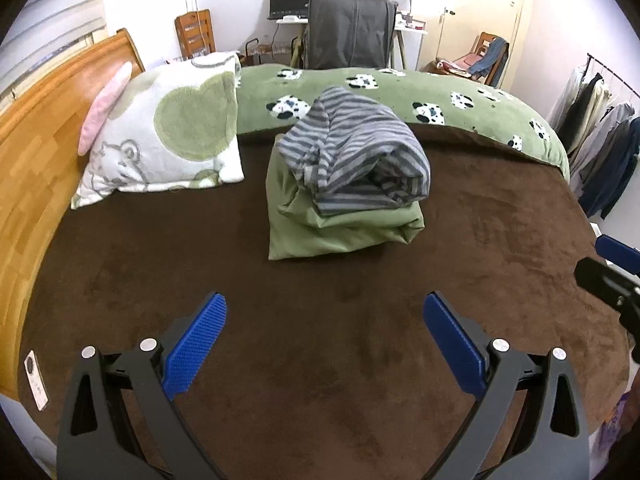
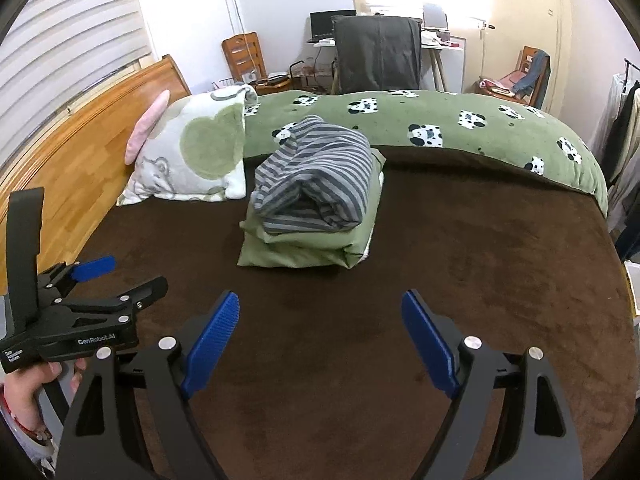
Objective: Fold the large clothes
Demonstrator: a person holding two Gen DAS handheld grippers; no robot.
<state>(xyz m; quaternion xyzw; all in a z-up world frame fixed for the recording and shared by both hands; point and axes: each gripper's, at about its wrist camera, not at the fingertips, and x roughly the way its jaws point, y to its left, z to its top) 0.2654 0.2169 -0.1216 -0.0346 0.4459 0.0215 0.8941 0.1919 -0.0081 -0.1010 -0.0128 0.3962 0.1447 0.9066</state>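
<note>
Close to the cameras, the left gripper (image 1: 325, 342) and the right gripper (image 2: 320, 340) are held wide open over the brown bed cover (image 1: 360, 300), and nothing is gripped. Farther off, a striped top (image 1: 356, 152) is seen lying folded on a green cloth (image 1: 340, 228). Both look soft, light and floppy, so a folded edge is best pinched. Behind them, a pillow (image 1: 168, 132) is propped up.

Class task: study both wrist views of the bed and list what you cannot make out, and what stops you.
- Folded green garment: its top is covered by the striped grey garment in both views.
- Right gripper: cut off by the left wrist view's right edge.
- Small white remote-like object: left wrist view, too small to identify.
- Items on the white desk: too small and washed out by window glare.
</note>
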